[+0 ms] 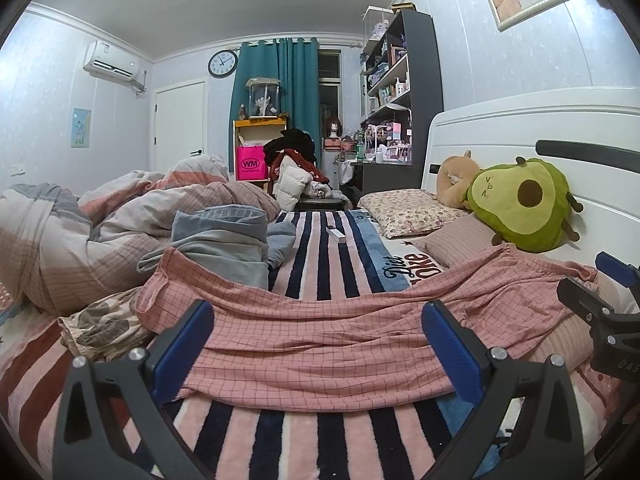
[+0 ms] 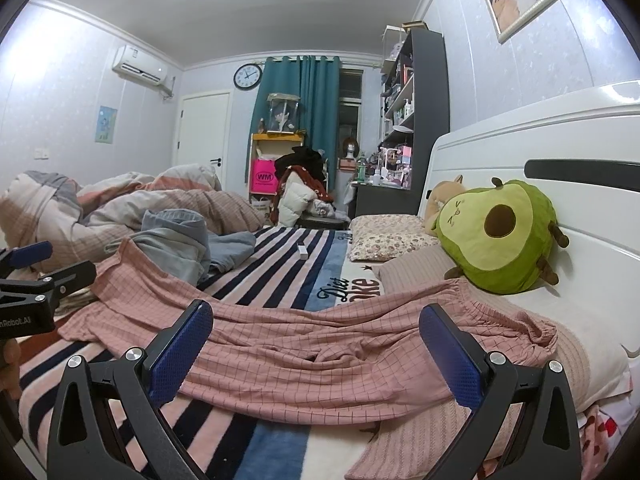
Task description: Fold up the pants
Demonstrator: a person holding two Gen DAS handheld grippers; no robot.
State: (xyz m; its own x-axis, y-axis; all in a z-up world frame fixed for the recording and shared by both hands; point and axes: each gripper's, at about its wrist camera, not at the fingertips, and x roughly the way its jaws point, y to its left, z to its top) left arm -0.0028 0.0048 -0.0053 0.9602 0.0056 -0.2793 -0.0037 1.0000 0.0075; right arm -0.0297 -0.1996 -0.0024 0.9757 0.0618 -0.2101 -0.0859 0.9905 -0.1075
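The left gripper (image 1: pixel 318 336) has its blue-padded fingers spread wide, holding nothing, low over the near edge of the pink checked pants (image 1: pixel 340 332). The right gripper (image 2: pixel 316 340) is likewise spread wide and holding nothing, poised over the same garment nearer its gathered waistband (image 2: pixel 532 320). The pants lie stretched crosswise over a striped blanket (image 1: pixel 320 248), wrinkled and unfolded, the waistband end resting on a ribbed pink pillow (image 2: pixel 420 424) by the headboard, the leg end reaching toward a patterned cloth (image 1: pixel 100 328). Beyond the pants, a heap of blue-grey clothes (image 1: pixel 224 240) sits on the blanket beside a rumpled duvet (image 1: pixel 80 232). A small white box (image 1: pixel 336 234) lies farther up the stripes. Against the white headboard (image 2: pixel 520 144) lean an avocado plush (image 2: pixel 500 232) and a floral pillow (image 2: pixel 384 236).
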